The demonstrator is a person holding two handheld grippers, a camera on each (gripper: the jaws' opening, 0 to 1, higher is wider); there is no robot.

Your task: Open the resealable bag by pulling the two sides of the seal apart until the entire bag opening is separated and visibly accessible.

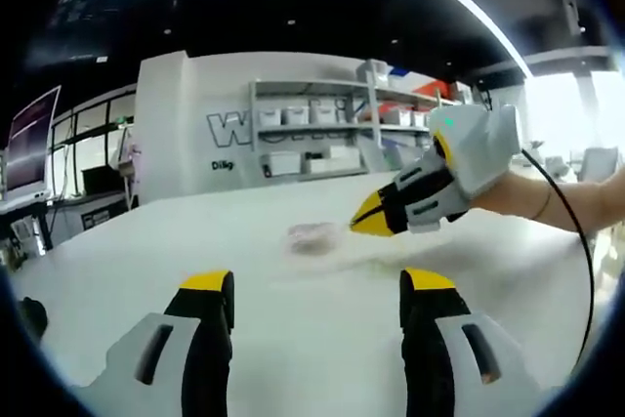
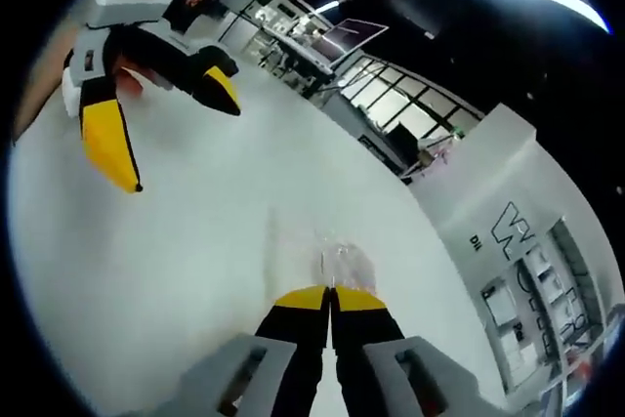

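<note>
Resealable bag (image 1: 312, 237) lies flat on white bench (image 1: 293, 339), clear and hard to see. Right hand-held gripper (image 2: 332, 292) has jaws pressed together at bag's near edge, seemingly pinching one side of seal; actual grip on film too blurred to confirm. Left hand-held gripper (image 1: 317, 285) hangs spread, well short of bag, nothing between jaws. Likely waiting to take opposite lip for pull apart. Opening not visibly parted yet.

Bag (image 2: 344, 263) clear glossy film; table (image 1: 293, 339) smooth matt white; left gripper (image 1: 317, 290) matt plastic, yellow-tipped fingers (image 1: 205, 282).
</note>
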